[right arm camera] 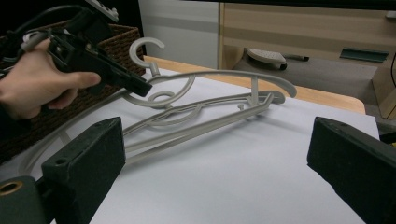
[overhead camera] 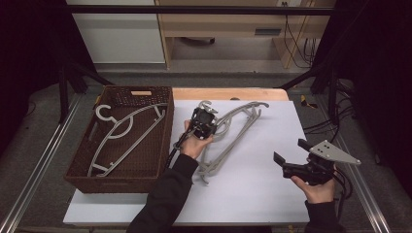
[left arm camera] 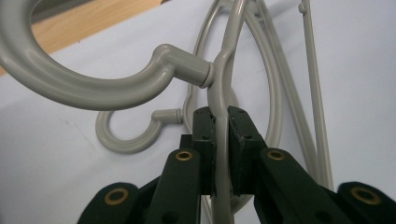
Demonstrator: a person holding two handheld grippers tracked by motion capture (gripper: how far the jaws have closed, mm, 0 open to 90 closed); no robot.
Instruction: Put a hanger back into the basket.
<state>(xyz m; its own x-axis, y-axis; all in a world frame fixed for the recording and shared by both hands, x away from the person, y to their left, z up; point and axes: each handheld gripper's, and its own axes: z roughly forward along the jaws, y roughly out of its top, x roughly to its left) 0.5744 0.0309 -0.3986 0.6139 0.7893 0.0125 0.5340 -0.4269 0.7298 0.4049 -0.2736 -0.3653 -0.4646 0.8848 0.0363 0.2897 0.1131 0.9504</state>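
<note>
- Grey plastic hanger (left arm camera: 219,88) is gripped by the left tool (overhead camera: 204,118), whose black jaws are clenched on the thin bar just below the hook's neck, as seen in the left gripper view.
- One end of this hanger is seen raised off the white sheet (overhead camera: 252,179) in the right gripper view, with its hook (right arm camera: 147,49) pointing up near the basket.
- More grey hangers (overhead camera: 233,131) are left lying in a loose pile on the sheet beneath and beside the gripped one, near the middle of the bench (overhead camera: 228,93).
- One further hanger (overhead camera: 121,133) is laid slantwise inside the brown wicker basket (overhead camera: 77,167), which is set at the left edge of the bench.
- Right tool (overhead camera: 289,155) is held over the sheet's right side, well apart from the pile; its jaws are spread wide and nothing is between them.
</note>
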